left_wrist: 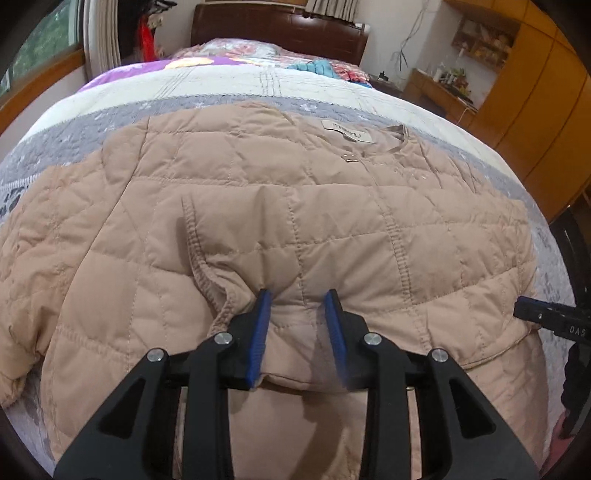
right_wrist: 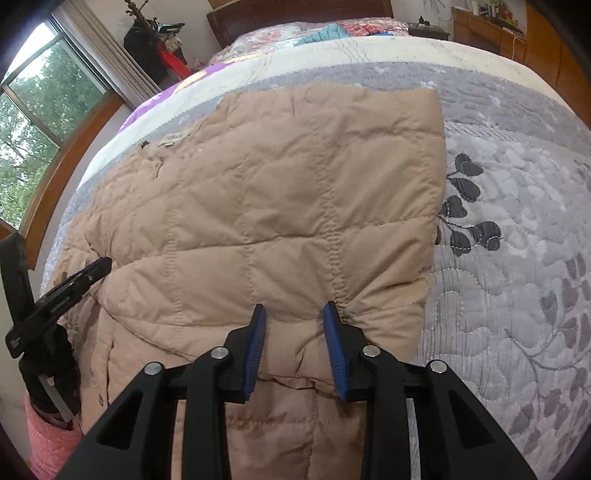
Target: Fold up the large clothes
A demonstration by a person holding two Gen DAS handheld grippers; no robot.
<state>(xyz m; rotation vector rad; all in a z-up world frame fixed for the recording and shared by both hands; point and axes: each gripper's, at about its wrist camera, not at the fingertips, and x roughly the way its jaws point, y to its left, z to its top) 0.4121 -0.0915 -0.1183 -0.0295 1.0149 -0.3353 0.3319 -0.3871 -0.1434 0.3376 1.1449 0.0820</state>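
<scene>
One tan quilted jacket (left_wrist: 258, 206) on the bed (right_wrist: 517, 184), two grippers at six o'clock: left gripper (left_wrist: 297, 299) and right gripper (right_wrist: 293, 314), fingers part-open, each pinching its hem.

A home bedroom: a bed (left_wrist: 258, 92) with a dark wooden headboard (left_wrist: 277, 26) and a grey leaf-patterned quilt (right_wrist: 517, 184), a curtained window (right_wrist: 40, 110) looking onto trees, wooden wardrobes (left_wrist: 535, 92), and a cluttered dresser (left_wrist: 439, 88) beside the bed.
</scene>
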